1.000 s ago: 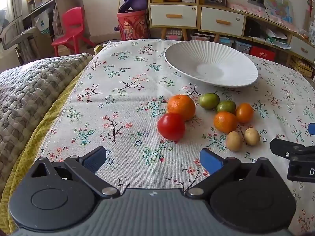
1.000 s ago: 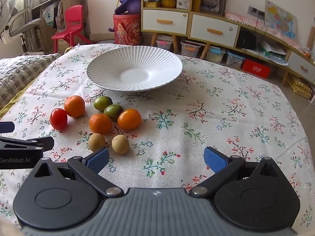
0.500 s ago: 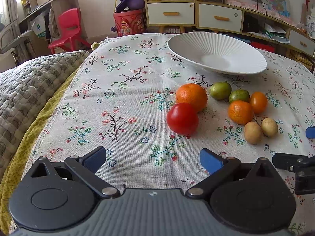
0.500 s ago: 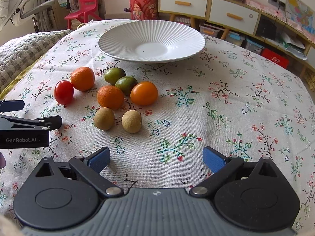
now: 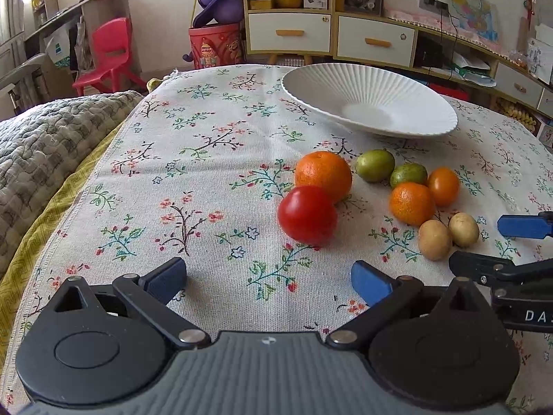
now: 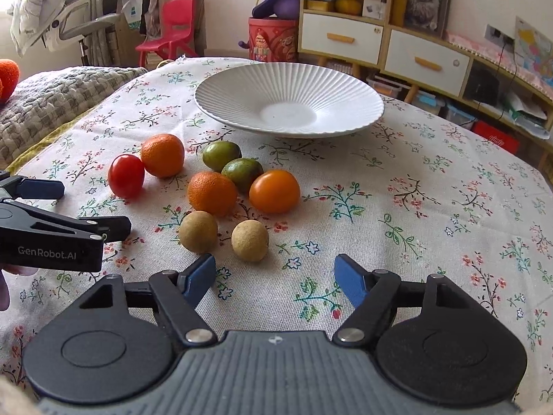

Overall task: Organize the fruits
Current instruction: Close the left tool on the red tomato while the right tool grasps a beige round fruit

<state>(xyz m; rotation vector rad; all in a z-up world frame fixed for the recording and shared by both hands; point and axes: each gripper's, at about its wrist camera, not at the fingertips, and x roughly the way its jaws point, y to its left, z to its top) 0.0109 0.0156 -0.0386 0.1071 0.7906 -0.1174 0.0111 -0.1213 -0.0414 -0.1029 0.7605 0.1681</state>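
Note:
Several fruits lie on the floral tablecloth in front of a white ribbed plate [image 5: 366, 103] [image 6: 290, 100], which is empty. In the left wrist view my left gripper [image 5: 268, 278] is open and empty, just short of a red tomato [image 5: 307, 215] that touches an orange [image 5: 323, 174]. In the right wrist view my right gripper [image 6: 274, 278] is open and empty, just short of two tan round fruits [image 6: 249, 245] [image 6: 198, 231]. Behind them lie two oranges [image 6: 212, 193] [image 6: 162, 155], an orange tomato [image 6: 274, 191] and two green fruits [image 6: 242, 172] [image 6: 221, 155].
A grey quilt [image 5: 38, 145] over a yellow cloth lies along the table's left edge. Behind the table stand a cabinet with drawers [image 5: 328, 34], a red chair [image 5: 107, 58] and a red bucket [image 5: 216, 48]. The right gripper's fingers [image 5: 522, 226] show at the right edge of the left wrist view.
Both grippers have moved forward and lower toward the fruits. The fruits and plate have not moved. The right gripper's fingers stand a little closer together than before.

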